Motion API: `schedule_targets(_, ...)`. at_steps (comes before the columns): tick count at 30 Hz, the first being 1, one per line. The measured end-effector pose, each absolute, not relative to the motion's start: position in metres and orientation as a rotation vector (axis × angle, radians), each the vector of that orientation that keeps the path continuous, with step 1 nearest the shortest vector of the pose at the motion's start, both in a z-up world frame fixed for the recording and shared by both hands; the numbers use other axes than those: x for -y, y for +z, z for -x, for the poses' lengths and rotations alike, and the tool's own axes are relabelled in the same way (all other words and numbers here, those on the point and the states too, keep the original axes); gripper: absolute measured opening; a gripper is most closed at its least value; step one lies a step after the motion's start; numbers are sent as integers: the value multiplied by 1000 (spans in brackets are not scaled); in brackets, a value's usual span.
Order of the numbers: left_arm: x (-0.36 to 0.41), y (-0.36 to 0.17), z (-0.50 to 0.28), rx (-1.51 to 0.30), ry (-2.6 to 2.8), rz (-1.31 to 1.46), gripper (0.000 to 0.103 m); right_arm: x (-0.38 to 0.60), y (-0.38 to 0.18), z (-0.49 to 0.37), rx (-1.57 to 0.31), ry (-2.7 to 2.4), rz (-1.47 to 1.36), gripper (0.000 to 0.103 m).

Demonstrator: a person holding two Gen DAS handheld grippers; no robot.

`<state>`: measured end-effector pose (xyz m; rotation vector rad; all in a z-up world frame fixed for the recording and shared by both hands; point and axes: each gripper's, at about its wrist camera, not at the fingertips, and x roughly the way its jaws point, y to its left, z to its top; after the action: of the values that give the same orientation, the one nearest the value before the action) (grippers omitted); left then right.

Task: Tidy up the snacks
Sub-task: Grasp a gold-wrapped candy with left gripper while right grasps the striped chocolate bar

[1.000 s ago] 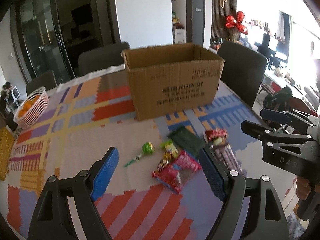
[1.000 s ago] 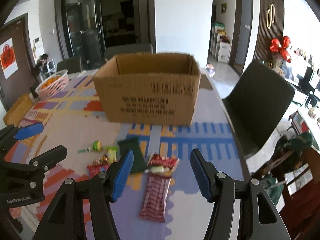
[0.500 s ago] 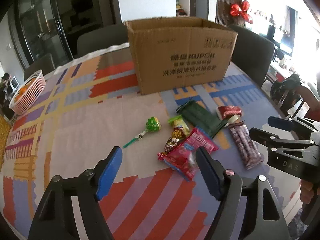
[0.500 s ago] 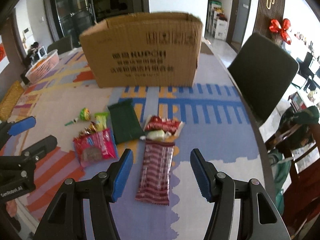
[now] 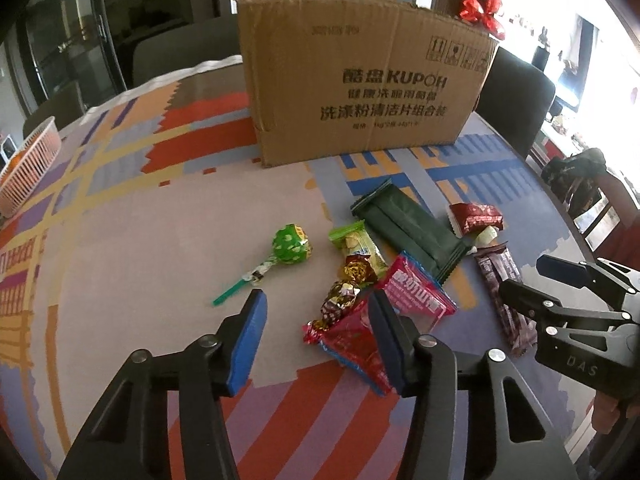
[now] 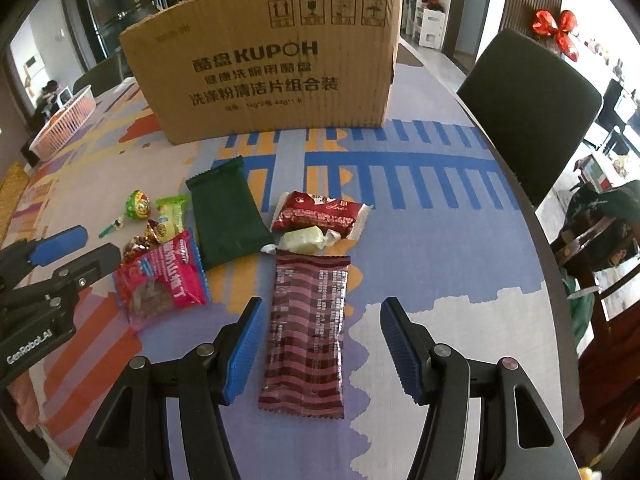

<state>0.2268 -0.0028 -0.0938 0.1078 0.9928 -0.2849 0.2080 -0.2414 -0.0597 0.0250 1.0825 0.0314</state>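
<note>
Snacks lie on the patterned tablecloth in front of a cardboard box (image 5: 360,80) (image 6: 272,60). A green lollipop (image 5: 290,244), a light green candy (image 5: 356,240), gold foil sweets (image 5: 348,284), a pink packet (image 5: 404,300) (image 6: 160,276), a dark green packet (image 5: 408,228) (image 6: 226,216), a red packet (image 6: 320,214) and a striped maroon packet (image 6: 310,328). My left gripper (image 5: 316,332) is open, low over the foil sweets and the pink packet. My right gripper (image 6: 320,344) is open around the near end of the striped packet.
A pink basket (image 5: 28,168) with oranges stands at the table's far left. Dark chairs (image 6: 532,108) stand at the right edge and behind the box. The table edge (image 6: 548,248) curves along the right.
Both grippers have moved forward and down toward the snacks. The box and packets now look much closer. Both stay open.
</note>
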Motion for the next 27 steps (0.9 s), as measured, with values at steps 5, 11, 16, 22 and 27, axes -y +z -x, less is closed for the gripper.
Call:
schedule_targets(5,5,-103,-236,-1015,-293,-98,47,242,-66,-211,-1096,25,-23,60)
schedule_targets(11,3,-108,-245,-1044,-306,-51,44,238,-71,-215,-1111,38,-27,60)
schedule_targets(16,-1,-113,-249,-1073,-326,7,31,235,-74,-219,-1110,39,-20,60)
schedule_targets(22,-1,-114,-247,-1082,-318,-3,26,231,-73,-221,-1085,47,13,45)
schedule_targets(27,2,-109,-240,-1063,-293,-20,26,232,-72,-220,-1074,58,11,41)
